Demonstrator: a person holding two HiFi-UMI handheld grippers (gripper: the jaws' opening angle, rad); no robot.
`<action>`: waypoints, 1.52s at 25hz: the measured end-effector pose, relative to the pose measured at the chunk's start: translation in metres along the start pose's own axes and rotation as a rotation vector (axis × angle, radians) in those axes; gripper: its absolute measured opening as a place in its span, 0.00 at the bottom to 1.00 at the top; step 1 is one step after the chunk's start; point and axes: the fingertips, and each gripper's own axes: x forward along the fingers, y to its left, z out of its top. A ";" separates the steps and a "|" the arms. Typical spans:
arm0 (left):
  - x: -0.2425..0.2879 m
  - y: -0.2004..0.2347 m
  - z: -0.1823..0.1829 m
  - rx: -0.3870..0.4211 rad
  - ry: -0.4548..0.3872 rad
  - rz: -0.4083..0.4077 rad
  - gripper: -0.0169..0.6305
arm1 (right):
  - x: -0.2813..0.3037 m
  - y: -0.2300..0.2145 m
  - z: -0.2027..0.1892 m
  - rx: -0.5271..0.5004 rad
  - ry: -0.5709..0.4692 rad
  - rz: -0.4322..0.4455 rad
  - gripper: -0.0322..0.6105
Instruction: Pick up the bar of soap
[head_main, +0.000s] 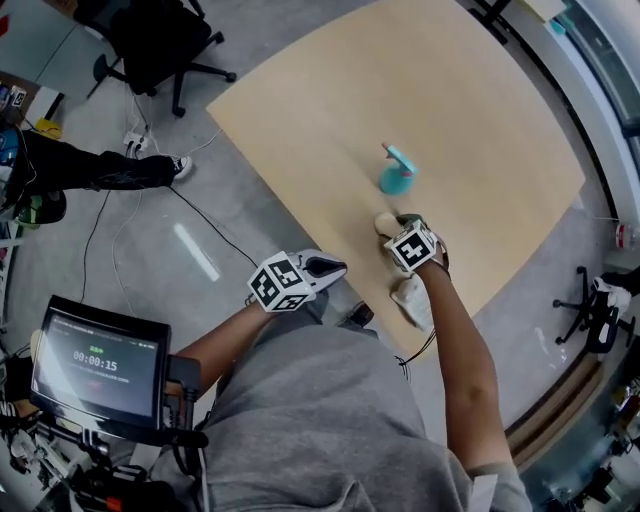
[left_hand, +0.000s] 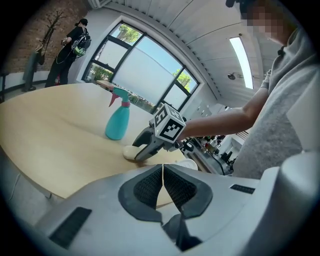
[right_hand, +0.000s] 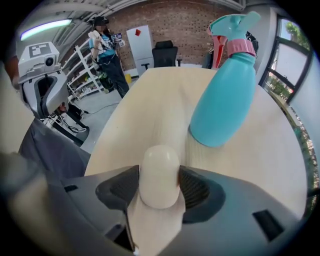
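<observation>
A cream bar of soap (right_hand: 159, 175) lies on the light wooden table (head_main: 330, 110), and my right gripper (right_hand: 159, 184) is shut on it, a ribbed pad against each side. In the head view the bar of soap (head_main: 383, 225) pokes out ahead of my right gripper (head_main: 399, 223), near the table's front edge. The left gripper view shows the bar of soap (left_hand: 129, 152) resting on the tabletop under those fingers. My left gripper (head_main: 338, 267) hangs off the table's near edge; its jaws (left_hand: 162, 171) are shut on nothing.
A teal spray bottle (head_main: 397, 170) with a pink collar stands just beyond the soap. A white object (head_main: 412, 298) sits by the table edge under my right forearm. On the floor to the left are an office chair (head_main: 150, 40), cables and a person's legs (head_main: 95, 170). A timer screen (head_main: 95, 360) is at lower left.
</observation>
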 end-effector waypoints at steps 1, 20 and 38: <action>-0.002 0.002 0.000 0.005 0.003 0.002 0.04 | 0.002 0.003 0.003 -0.003 0.001 0.020 0.45; -0.052 -0.101 0.201 0.312 -0.399 0.017 0.04 | -0.409 0.016 0.094 0.182 -1.036 -0.282 0.06; -0.065 -0.289 0.195 0.388 -0.598 0.086 0.04 | -0.565 0.113 -0.095 0.205 -1.337 -0.431 0.06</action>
